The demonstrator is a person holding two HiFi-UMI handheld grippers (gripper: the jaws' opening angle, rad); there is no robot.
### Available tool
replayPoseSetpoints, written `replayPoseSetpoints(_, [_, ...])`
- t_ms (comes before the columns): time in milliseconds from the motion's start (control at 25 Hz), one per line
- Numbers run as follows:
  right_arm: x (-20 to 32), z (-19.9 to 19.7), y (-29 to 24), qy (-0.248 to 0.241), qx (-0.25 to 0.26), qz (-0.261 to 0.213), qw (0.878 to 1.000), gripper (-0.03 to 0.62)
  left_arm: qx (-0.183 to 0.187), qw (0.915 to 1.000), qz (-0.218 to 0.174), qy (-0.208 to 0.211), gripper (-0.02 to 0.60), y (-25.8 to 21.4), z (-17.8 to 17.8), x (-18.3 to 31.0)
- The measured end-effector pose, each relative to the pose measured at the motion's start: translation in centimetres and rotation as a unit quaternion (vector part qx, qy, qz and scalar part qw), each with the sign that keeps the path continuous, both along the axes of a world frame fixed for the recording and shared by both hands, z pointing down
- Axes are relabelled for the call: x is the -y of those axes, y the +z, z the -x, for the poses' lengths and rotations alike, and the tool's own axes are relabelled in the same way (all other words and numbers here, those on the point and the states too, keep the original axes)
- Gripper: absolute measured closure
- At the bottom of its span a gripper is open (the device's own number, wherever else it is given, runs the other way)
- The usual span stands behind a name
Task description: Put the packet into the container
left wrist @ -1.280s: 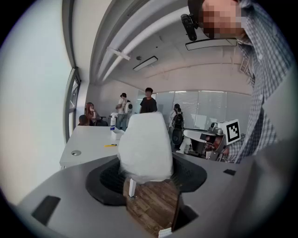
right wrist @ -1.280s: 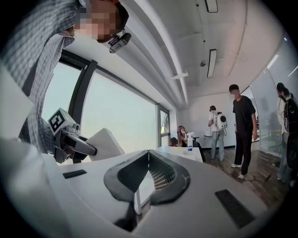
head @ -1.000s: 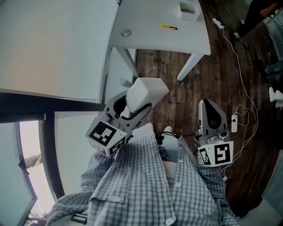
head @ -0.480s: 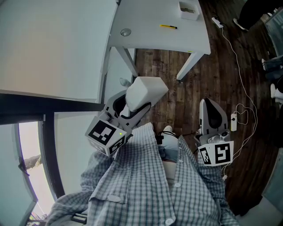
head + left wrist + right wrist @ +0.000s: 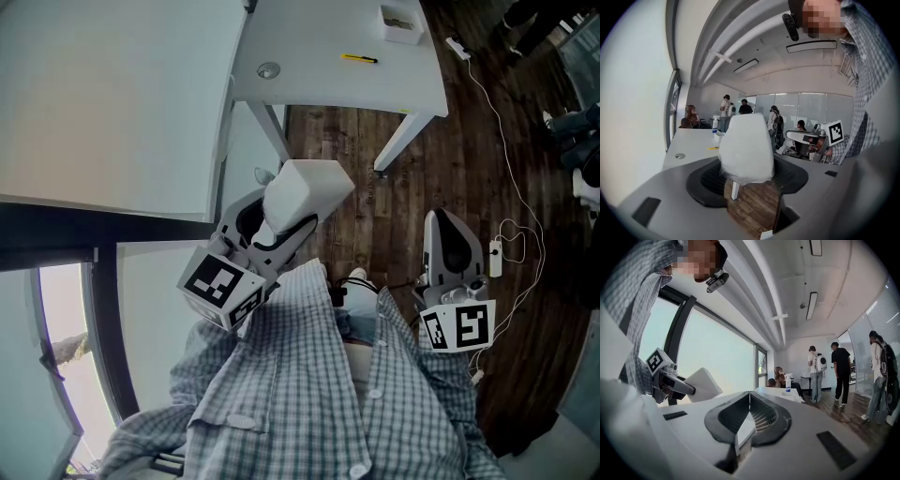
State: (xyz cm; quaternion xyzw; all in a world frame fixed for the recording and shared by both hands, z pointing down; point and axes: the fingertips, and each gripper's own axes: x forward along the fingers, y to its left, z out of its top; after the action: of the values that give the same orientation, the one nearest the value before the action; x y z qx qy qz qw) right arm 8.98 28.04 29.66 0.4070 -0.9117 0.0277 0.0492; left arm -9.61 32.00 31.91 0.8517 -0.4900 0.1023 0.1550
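Grips the white packet (image 5: 305,192) in the left gripper (image 5: 281,234), over the wooden floor (image 5: 370,216), well short of the table (image 5: 309,84) bearing the container (image 5: 401,23). Holds the right gripper (image 5: 442,225) clenched, empty, 2 jaws meeting.

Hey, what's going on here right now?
A person stands with a tool in each hand. The left tool is clamped on a white packet, held in the air. The right tool is shut and empty. The white container sits on the table ahead, well away from the packet.
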Motion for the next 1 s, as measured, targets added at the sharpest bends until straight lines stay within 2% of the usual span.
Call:
replayPoseSetpoints(840, [-2.4, 3.5, 0.7, 0.018, -0.009, -0.001, 1.0, 0.58, 0.005, 0.9998, -0.002, 0.017, 0.308, 0.8, 3.7, -1.8])
replayPoseSetpoints(1000, [-2.9, 4.0, 1.0, 0.017, -0.024, -0.004, 1.0, 0.58, -0.004, 0.9999, -0.005, 0.013, 0.308, 0.9, 4.3, -2.0])
